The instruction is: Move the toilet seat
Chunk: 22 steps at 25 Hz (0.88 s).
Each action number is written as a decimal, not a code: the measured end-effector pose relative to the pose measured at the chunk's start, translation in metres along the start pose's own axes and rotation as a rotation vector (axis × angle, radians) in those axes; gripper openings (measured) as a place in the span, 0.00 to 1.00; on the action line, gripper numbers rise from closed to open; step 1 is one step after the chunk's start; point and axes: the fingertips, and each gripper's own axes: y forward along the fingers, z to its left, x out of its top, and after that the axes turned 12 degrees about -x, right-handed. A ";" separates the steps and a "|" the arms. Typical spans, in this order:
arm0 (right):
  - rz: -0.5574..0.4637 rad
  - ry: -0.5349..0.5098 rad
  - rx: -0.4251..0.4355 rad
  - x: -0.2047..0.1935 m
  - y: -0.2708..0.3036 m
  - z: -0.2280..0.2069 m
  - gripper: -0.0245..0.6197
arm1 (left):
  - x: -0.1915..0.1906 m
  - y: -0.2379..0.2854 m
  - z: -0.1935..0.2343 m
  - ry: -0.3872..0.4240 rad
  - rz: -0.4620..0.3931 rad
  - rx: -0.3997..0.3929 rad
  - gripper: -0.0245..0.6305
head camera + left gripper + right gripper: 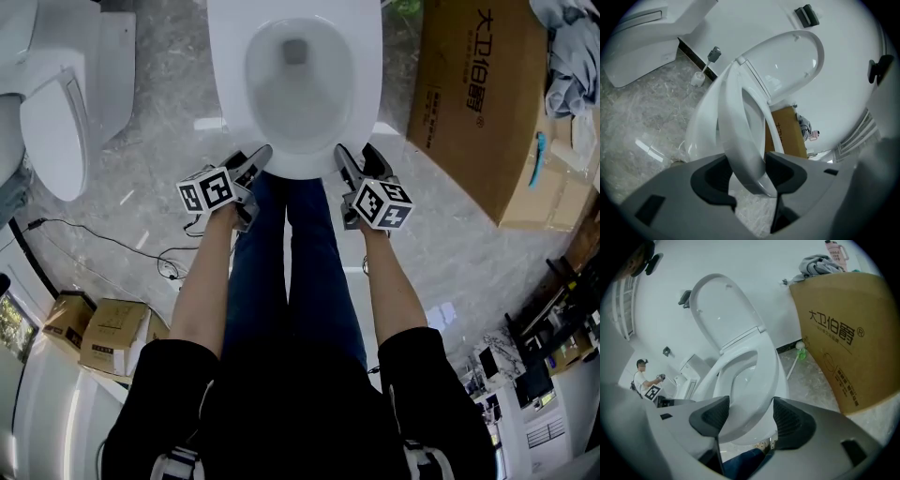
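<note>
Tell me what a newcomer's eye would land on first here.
The white toilet seat at the top centre of the head view draws the eye first, with the left gripper and right gripper each clamped on its front edge. Next comes the big cardboard box with printed lettering to its right, and the lid standing raised behind the seat.

Glossy smooth toilet seat (pixel 743 140); polished marbled floor (pixel 159 159).
</note>
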 end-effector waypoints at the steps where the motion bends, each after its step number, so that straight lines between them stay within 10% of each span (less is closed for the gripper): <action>1: -0.006 -0.033 0.002 0.003 -0.004 0.001 0.49 | 0.002 -0.001 -0.004 0.002 -0.006 -0.006 0.37; 15: -0.161 -0.838 0.094 0.022 -0.083 0.083 0.49 | 0.031 -0.016 -0.062 -0.026 -0.045 -0.043 0.36; 22: -0.193 -0.967 0.144 0.030 -0.108 0.107 0.49 | 0.048 -0.025 -0.089 -0.050 -0.059 -0.046 0.36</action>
